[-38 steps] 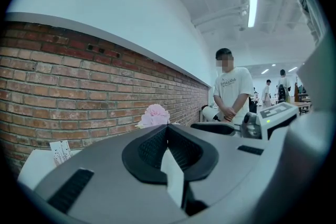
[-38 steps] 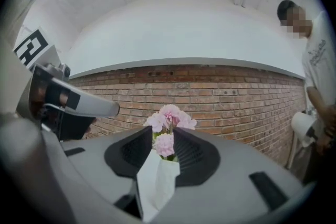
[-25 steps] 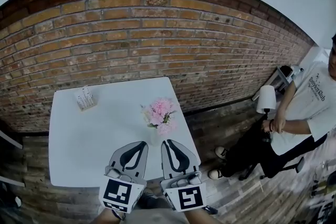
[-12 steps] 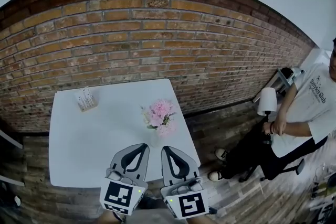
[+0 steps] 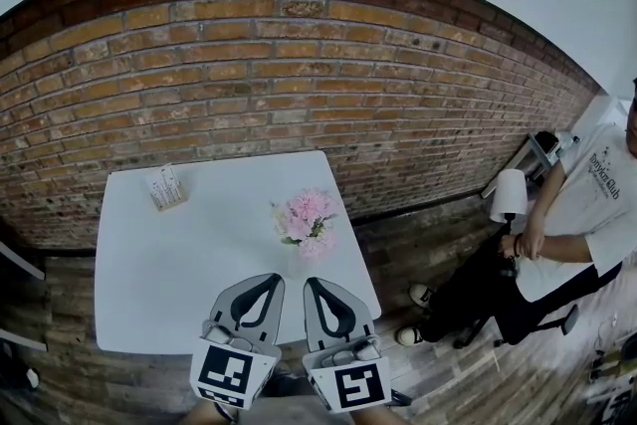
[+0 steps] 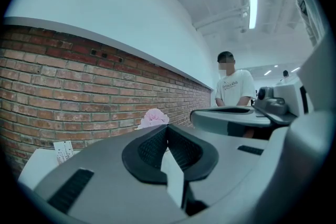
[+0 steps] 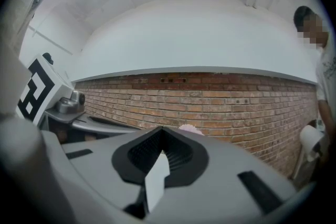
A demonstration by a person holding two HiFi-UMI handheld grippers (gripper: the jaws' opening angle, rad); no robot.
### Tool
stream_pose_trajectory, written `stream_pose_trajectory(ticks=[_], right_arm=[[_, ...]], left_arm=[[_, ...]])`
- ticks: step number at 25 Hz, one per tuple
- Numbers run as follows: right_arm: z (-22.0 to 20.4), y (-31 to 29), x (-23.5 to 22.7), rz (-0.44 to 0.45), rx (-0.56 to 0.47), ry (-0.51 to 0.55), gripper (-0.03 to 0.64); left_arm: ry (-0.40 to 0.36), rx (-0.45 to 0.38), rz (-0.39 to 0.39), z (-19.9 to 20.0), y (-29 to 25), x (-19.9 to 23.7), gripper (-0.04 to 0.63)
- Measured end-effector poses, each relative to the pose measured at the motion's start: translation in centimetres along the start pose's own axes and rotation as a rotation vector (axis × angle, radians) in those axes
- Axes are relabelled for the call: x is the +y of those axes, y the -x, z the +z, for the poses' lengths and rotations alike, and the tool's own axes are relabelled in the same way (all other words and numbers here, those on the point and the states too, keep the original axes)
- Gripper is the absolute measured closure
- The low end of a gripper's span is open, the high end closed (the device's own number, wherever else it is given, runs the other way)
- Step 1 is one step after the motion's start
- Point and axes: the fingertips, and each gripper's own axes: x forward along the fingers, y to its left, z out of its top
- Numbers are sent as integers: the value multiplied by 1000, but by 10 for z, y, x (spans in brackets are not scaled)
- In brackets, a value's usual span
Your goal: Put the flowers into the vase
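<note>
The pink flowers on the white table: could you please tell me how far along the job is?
Done, it seems: the bunch of pink flowers stands upright on the white square table, though the vase beneath is too faint to confirm. In hand: nothing; the left gripper and right gripper sit at the near edge, jaws together and empty. Left: probably nothing, as no loose flower shows.
</note>
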Motion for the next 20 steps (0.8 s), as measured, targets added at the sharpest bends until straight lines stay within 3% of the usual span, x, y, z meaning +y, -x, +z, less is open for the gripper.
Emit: stream_pose_trajectory(ticks=[20], right_arm=[[6, 1, -3, 13, -11, 3, 611]], left_arm=[[-20, -12, 13, 7, 3, -4, 587]])
